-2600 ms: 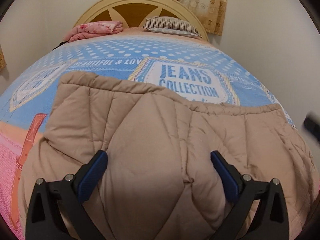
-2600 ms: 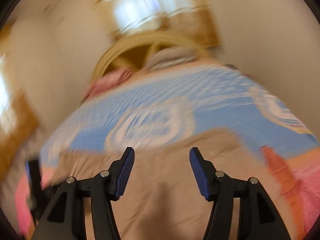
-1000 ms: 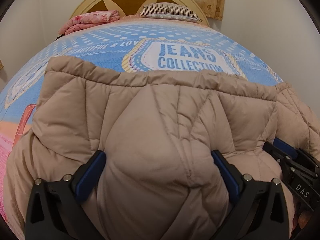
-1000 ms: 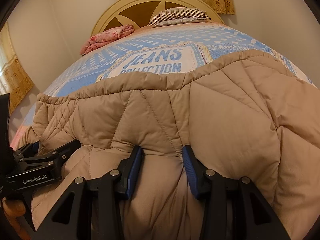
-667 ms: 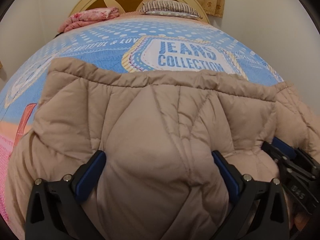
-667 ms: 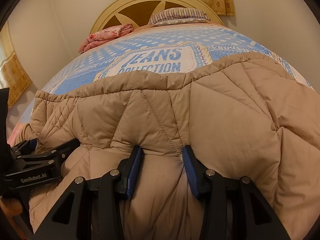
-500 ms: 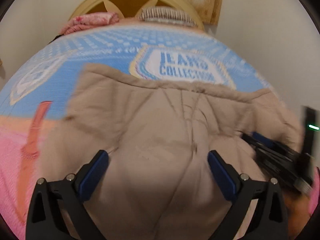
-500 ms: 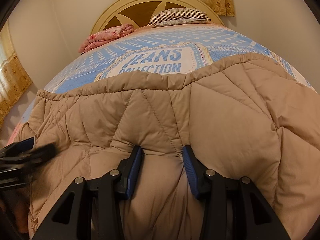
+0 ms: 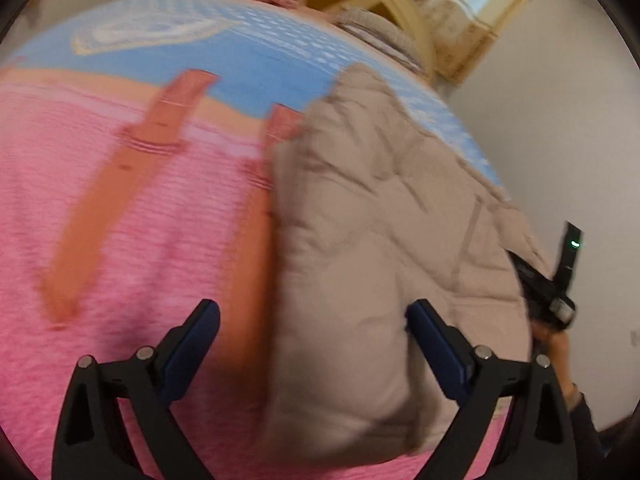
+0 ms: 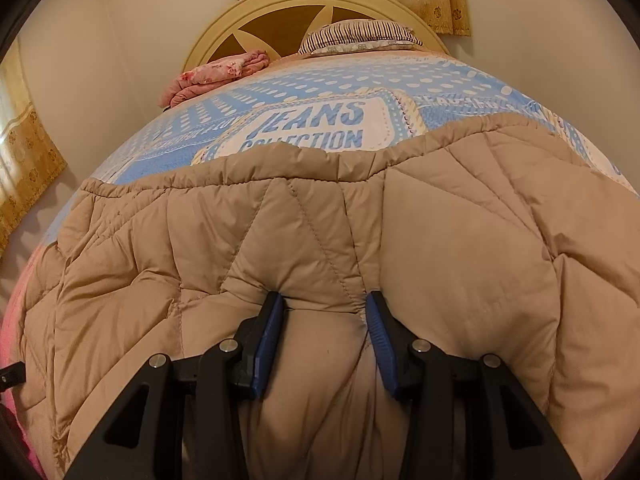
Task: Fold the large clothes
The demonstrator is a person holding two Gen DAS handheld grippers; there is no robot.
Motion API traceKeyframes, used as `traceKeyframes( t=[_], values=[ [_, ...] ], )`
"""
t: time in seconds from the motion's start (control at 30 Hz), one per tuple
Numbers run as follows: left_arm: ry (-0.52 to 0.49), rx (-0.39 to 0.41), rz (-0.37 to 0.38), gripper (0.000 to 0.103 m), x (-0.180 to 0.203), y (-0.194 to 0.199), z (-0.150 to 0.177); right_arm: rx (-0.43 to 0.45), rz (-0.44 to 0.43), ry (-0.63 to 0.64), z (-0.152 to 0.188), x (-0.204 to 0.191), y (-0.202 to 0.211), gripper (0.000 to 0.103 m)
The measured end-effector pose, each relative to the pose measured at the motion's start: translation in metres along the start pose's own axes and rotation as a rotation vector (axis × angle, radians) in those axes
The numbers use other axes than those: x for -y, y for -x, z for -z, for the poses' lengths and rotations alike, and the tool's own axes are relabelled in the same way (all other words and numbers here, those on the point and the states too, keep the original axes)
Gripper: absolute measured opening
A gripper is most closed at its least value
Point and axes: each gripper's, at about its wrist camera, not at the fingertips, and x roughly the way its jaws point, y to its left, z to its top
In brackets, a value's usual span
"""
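Note:
A beige quilted puffer jacket (image 10: 460, 264) lies folded on the bed, its hem edge toward the headboard. My right gripper (image 10: 325, 300) is shut on a thick fold of the jacket near its front edge. In the blurred left wrist view the jacket (image 9: 380, 248) fills the right half. My left gripper (image 9: 312, 320) is open and empty, above the jacket's left edge and the pink bedspread. The right gripper's body (image 9: 552, 292) shows at the jacket's far right side there.
The bed has a blue "JEANS COLLECTION" bedspread (image 10: 320, 124) with a pink part (image 9: 100, 220) near me. A striped pillow (image 10: 360, 36) and a folded pink blanket (image 10: 216, 76) lie by the cream headboard (image 10: 280, 12). Walls and curtains surround the bed.
My left gripper has swung left off the jacket and now looks over the pink bedspread, still open. My right gripper stays shut on the jacket and has barely moved.

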Motion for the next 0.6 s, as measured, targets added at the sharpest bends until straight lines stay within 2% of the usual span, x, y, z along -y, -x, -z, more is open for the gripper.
traceKeyframes(
  t=[0.07, 0.13, 0.2, 0.23, 0.3, 0.33, 0.4, 0.47, 0.53, 0.57, 0.6],
  values=[
    [-0.023, -0.015, 0.038, 0.096, 0.004, -0.015, -0.004, -0.001, 0.004, 0.004, -0.001, -0.001, 0.000, 0.045],
    [-0.033, -0.014, 0.043, 0.094, 0.005, -0.023, -0.009, -0.003, 0.002, 0.002, -0.001, -0.002, 0.000, 0.045],
    [-0.044, -0.020, 0.092, 0.071, 0.009, -0.026, -0.014, -0.025, 0.015, 0.011, -0.005, -0.005, 0.002, 0.045],
    [-0.033, -0.042, 0.112, 0.066, 0.009, -0.031, -0.016, -0.044, 0.032, 0.021, -0.010, -0.009, 0.006, 0.045],
    [-0.041, -0.036, 0.110, 0.066, 0.010, -0.033, -0.016, 0.009, 0.030, -0.045, -0.021, -0.010, 0.021, 0.046],
    [-0.057, -0.033, 0.105, 0.066, 0.011, -0.034, -0.015, 0.039, 0.027, -0.079, -0.028, -0.012, 0.029, 0.055],
    [-0.073, -0.030, 0.093, 0.066, 0.016, -0.034, -0.014, 0.049, 0.042, -0.074, -0.042, -0.029, 0.030, 0.065],
    [-0.091, -0.020, 0.053, 0.066, 0.021, -0.029, -0.013, 0.006, 0.070, -0.022, -0.048, -0.048, 0.013, 0.065],
    [-0.099, 0.015, 0.017, 0.072, 0.025, -0.022, -0.015, -0.100, 0.161, 0.049, -0.044, -0.060, -0.016, 0.065],
    [-0.089, 0.019, -0.011, 0.084, 0.024, -0.020, -0.015, -0.139, 0.186, 0.063, -0.040, -0.061, -0.031, 0.066],
    [-0.074, 0.007, -0.020, 0.089, 0.022, -0.023, -0.015, -0.129, 0.202, 0.075, -0.037, -0.063, -0.038, 0.068]
  ],
)
